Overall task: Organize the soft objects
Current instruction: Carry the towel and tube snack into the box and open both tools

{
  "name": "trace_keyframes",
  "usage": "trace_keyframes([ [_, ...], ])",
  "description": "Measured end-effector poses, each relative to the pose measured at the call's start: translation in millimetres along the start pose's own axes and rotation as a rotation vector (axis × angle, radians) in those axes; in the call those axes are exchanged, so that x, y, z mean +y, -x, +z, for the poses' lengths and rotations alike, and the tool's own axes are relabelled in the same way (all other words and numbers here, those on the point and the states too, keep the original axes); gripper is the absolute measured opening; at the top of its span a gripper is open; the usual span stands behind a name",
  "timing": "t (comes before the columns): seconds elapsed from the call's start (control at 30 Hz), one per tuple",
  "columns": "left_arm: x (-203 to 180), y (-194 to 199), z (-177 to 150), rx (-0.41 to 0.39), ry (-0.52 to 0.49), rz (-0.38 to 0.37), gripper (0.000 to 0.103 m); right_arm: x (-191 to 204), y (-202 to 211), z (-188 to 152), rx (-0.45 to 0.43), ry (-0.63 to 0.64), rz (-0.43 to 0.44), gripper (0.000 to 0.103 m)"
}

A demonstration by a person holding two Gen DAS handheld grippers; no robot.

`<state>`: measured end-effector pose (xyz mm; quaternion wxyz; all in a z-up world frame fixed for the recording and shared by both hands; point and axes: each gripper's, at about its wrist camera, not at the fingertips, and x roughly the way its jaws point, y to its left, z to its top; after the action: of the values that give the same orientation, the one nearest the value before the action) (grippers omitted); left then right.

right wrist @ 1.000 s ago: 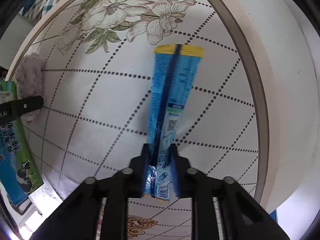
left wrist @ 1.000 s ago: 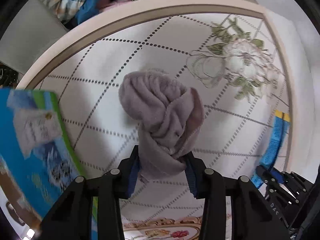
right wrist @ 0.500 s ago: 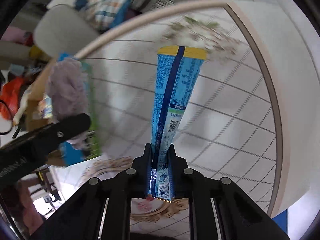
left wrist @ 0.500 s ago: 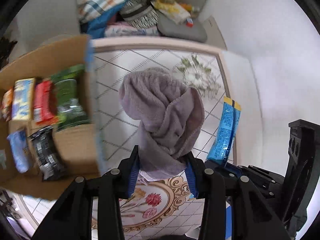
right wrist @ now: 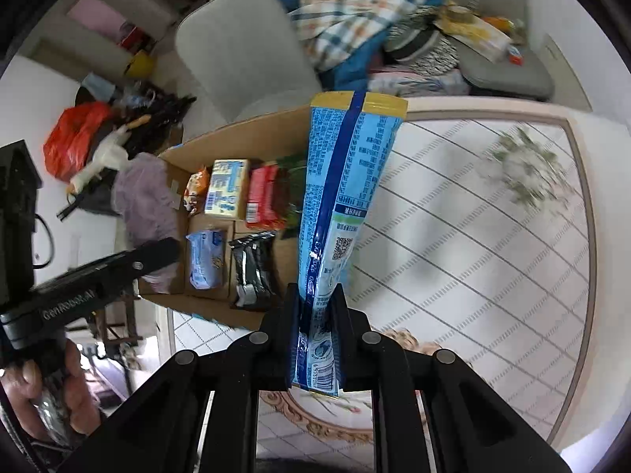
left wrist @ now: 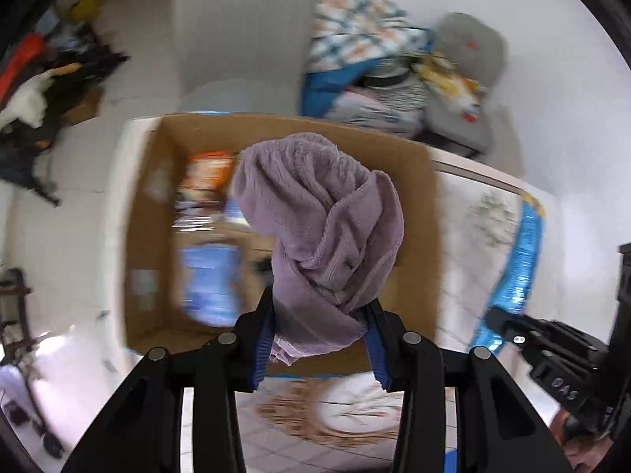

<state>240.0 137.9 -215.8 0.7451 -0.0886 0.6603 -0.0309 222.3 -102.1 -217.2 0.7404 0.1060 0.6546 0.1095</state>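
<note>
Both lifted to box; left gripper grips bunched lilac towel, right gripper blue packet.

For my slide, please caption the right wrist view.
Right tool grips a blue snack packet beside the cardboard box of snacks.

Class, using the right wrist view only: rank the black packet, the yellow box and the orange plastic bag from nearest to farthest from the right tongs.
1. Black packet: in the cardboard box's near corner, just left of the right tongs.
2. Yellow box: deeper in the same box, toward its back wall.
3. Orange plastic bag: outside the box, on the floor at far left.
</note>
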Motion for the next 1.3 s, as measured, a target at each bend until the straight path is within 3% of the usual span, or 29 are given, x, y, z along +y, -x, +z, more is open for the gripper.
trace_keyframes([
  [0.2,59,-31,6,0.071,0.033,0.141,0.038,37,-53,16,0.086,0.028,-0.042,0.015],
  [0.43,92,-76,4,0.169,0.041,0.263,0.038,39,-115,26,0.164,0.048,-0.125,0.015],
  [0.63,96,-98,1,0.239,0.021,0.294,0.042,42,-139,27,0.201,0.072,-0.189,0.016],
  [0.7,90,-98,2,0.237,0.007,0.31,0.043,44,-145,28,0.21,0.09,-0.218,0.021],
  [0.73,87,-98,3,0.236,0.005,0.309,0.043,46,-146,28,0.209,0.095,-0.226,0.034],
  [0.77,85,-97,4,0.238,0.007,0.297,0.05,47,-145,29,0.206,0.095,-0.229,0.054],
  [0.8,84,-95,4,0.24,0.013,0.281,0.06,47,-144,29,0.202,0.091,-0.219,0.063],
  [0.83,83,-92,4,0.237,0.02,0.272,0.063,49,-142,29,0.198,0.091,-0.205,0.07],
  [1.0,77,-81,5,0.214,0.03,0.237,0.087,55,-130,29,0.182,0.099,-0.202,0.07],
  [1.1,77,-77,3,0.203,0.056,0.205,0.095,58,-126,28,0.175,0.109,-0.205,0.07],
  [1.13,74,-75,2,0.193,0.058,0.204,0.096,59,-125,27,0.172,0.111,-0.209,0.073],
  [1.23,68,-65,-3,0.156,0.061,0.197,0.098,61,-119,24,0.148,0.111,-0.21,0.096],
  [1.3,69,-60,-5,0.135,0.073,0.185,0.101,62,-116,22,0.14,0.105,-0.211,0.097],
])
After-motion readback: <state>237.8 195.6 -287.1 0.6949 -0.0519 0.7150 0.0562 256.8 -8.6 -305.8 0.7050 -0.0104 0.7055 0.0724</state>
